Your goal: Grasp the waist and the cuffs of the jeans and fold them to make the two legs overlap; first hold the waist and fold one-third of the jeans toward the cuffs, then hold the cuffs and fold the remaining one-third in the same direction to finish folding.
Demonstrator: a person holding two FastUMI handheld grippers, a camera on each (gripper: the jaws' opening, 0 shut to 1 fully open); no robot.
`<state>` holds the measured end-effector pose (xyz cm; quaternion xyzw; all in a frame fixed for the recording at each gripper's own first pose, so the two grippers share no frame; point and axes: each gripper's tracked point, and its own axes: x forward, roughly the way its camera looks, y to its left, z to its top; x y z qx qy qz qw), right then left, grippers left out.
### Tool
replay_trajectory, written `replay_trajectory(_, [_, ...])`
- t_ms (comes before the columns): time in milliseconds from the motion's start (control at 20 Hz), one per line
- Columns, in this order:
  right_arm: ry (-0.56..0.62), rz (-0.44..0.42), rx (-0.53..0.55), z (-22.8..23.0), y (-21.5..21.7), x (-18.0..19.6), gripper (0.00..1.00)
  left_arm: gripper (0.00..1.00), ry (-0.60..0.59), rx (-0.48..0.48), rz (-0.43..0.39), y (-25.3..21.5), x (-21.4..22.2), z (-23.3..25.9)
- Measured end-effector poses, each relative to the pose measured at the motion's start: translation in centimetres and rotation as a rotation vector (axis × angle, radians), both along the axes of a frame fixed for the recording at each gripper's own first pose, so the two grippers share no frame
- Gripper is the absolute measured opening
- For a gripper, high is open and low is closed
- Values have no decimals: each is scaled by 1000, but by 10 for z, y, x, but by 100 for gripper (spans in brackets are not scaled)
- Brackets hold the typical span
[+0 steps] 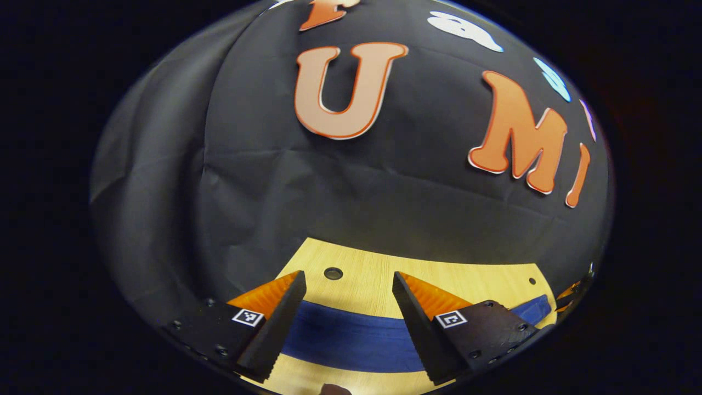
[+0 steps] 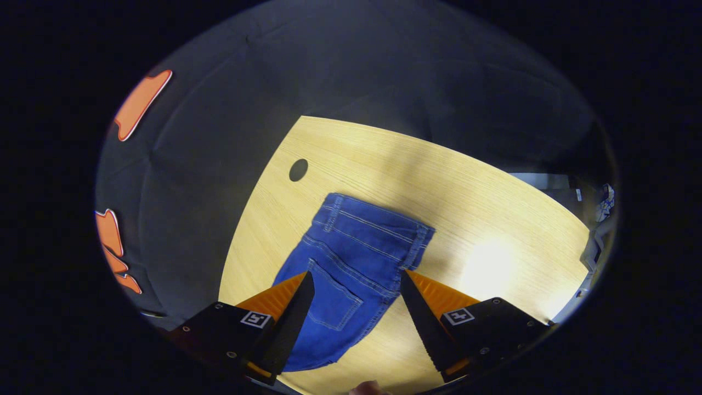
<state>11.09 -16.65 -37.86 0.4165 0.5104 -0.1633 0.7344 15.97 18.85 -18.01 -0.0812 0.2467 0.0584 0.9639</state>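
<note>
Blue jeans (image 2: 351, 263) lie flat on the light wooden table (image 2: 466, 186) in the right gripper view, waistband at the far end, a back pocket facing up. My right gripper (image 2: 355, 282) hovers above them, open, its fingers spread on either side of the seat area and holding nothing. In the left gripper view a band of the blue jeans (image 1: 351, 334) runs across the table (image 1: 373, 274) between and below the fingers. My left gripper (image 1: 348, 282) is open and nothing is held in it.
A round cable hole (image 2: 298, 169) sits in the table beyond the waistband, and the cable hole (image 1: 333, 272) also appears ahead of the left gripper. Black cloth walls close the far and left sides. The table's right edge (image 2: 570, 219) drops off toward some clutter.
</note>
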Motion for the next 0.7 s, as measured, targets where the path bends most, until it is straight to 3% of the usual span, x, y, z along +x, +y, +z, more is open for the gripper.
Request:
replay_trajectory(150, [29, 7, 13, -15, 1, -13, 98, 97, -45, 59, -28, -17, -10, 18])
replay_trajectory(300, [42, 3, 33, -34, 1, -19, 98, 97, -60, 39, -41, -28, -34, 28])
replay_trajectory(700, [-34, -82, 78, -62, -13, 17, 95, 98, -34, 67, -26, -55, -90, 33])
